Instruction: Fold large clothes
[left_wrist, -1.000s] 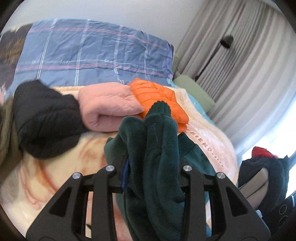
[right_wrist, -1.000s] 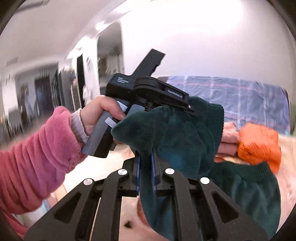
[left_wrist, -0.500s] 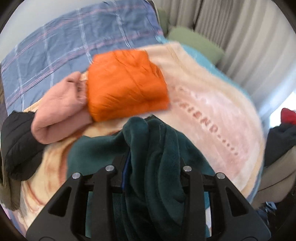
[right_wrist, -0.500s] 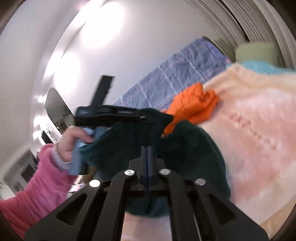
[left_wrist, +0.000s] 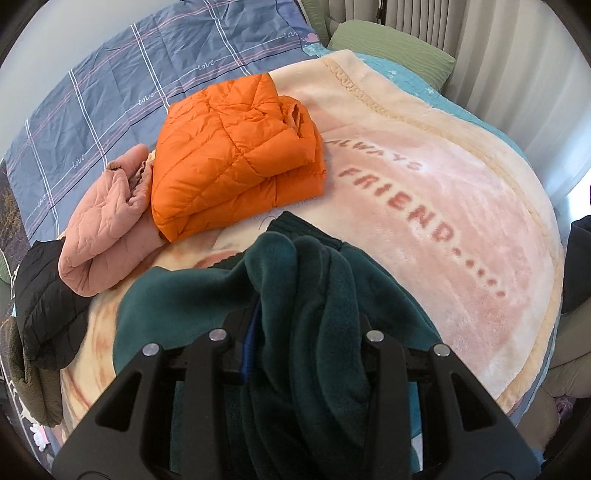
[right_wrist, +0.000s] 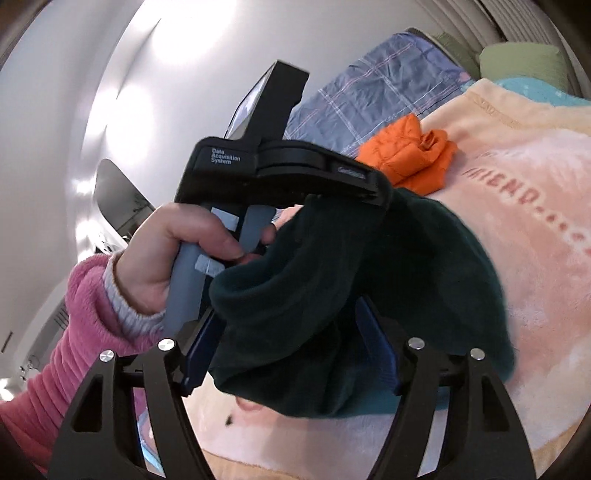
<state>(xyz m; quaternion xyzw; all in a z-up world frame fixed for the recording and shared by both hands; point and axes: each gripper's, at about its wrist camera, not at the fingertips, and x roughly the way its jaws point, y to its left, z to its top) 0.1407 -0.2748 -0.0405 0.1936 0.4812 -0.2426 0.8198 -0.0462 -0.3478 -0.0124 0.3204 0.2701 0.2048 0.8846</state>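
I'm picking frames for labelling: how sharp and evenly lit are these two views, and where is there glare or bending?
Left wrist view: sharp, evenly daylit; fisheye bends the peach plush blanket and folded orange puffer jacket. Right wrist view: glare patches on the white wall, dark green fleece garment slightly soft at its edge.

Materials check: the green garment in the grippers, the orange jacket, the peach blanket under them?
Green garment: looks like fleece, matte, fuzzy nap, thick soft folds. Orange jacket: probably thin nylon or polyester shell, quilted, puffy, slight sheen. Peach blanket: plush pile, velvety, lettering slightly blurred.
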